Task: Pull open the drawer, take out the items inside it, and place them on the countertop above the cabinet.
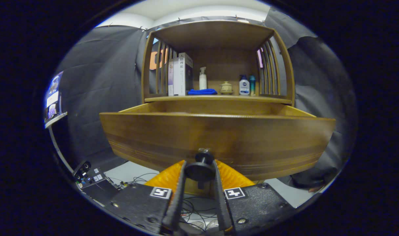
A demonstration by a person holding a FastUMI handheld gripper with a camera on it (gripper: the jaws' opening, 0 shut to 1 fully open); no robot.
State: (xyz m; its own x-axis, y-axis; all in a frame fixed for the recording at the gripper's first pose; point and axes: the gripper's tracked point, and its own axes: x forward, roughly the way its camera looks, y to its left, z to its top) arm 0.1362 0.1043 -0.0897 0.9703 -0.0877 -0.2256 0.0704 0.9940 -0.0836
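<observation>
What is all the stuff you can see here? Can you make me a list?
cabinet: one, brown wood, straight ahead, with slatted sides.
drawer: one, brown wood, pulled out below the shelf; its inside is hidden from here.
knob: one, dark, on the drawer front, between the fingers.
books: a few, white and grey, upright at the shelf's left.
cloth: one, blue, folded, right of the books.
spray bottle: one, white, behind the cloth.
jar: one, beige, mid-shelf.
bottles: two, white with a blue cap and teal, at the shelf's right.
cables: several, dark, on the pale floor below the drawer.
gripper: one, both fingers closed on the knob.
</observation>
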